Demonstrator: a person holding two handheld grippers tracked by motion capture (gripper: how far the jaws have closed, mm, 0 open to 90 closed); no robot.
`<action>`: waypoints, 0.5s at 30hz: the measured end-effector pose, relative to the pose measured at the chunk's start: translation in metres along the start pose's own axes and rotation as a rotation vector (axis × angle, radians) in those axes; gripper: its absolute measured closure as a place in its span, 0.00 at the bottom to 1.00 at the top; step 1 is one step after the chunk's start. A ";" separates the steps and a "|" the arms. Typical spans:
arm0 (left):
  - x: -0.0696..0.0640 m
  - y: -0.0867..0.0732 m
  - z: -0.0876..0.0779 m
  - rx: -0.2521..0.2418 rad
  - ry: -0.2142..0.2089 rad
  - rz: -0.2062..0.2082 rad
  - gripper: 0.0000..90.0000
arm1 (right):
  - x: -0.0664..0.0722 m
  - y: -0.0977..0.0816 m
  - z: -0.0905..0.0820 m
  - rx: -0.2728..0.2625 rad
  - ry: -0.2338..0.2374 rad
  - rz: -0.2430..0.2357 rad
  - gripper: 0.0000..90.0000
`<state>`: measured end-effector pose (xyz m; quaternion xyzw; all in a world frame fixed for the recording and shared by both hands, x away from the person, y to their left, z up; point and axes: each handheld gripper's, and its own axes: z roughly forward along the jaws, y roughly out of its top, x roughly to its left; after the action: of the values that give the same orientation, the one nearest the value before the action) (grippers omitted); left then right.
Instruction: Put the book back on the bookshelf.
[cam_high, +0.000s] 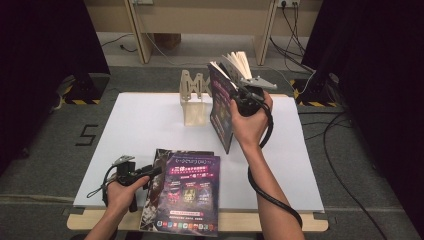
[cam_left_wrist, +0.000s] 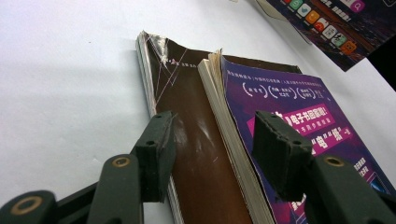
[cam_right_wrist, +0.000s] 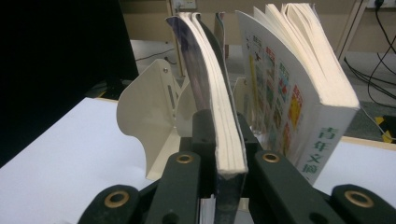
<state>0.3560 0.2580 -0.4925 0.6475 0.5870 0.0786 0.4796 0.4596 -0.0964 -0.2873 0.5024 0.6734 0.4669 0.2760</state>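
A purple-covered book (cam_high: 220, 109) stands upright on the white board, and my right gripper (cam_high: 236, 98) is shut on its edge. In the right gripper view both jaws press on that book (cam_right_wrist: 227, 149) from either side. Just beside it stands a thicker white book (cam_right_wrist: 299, 107) with fanned pages (cam_high: 239, 62). Two more books lie flat at the front: a purple one (cam_high: 189, 192) on top of a brown one (cam_left_wrist: 187, 102). My left gripper (cam_high: 152, 172) rests at their left edge. Its jaws stand open (cam_left_wrist: 215, 128), one over each cover.
A cream bookend stand (cam_high: 192, 104) sits at the back of the white board (cam_high: 135, 125), left of the upright books (cam_right_wrist: 149, 112). Black cables trail over the grey floor at the right. Dark curtains flank both sides.
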 end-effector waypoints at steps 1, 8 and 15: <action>0.000 0.000 0.000 0.000 0.001 0.000 0.53 | 0.002 0.000 0.001 -0.003 0.003 0.005 0.94; 0.001 0.000 -0.001 -0.002 0.003 -0.006 0.53 | 0.017 -0.003 0.004 0.003 0.026 -0.018 0.94; 0.001 0.000 -0.001 -0.002 0.001 -0.005 0.53 | 0.021 -0.002 0.010 -0.005 0.030 -0.014 0.94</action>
<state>0.3551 0.2589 -0.4925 0.6454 0.5888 0.0781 0.4802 0.4603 -0.0733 -0.2910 0.4899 0.6797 0.4743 0.2702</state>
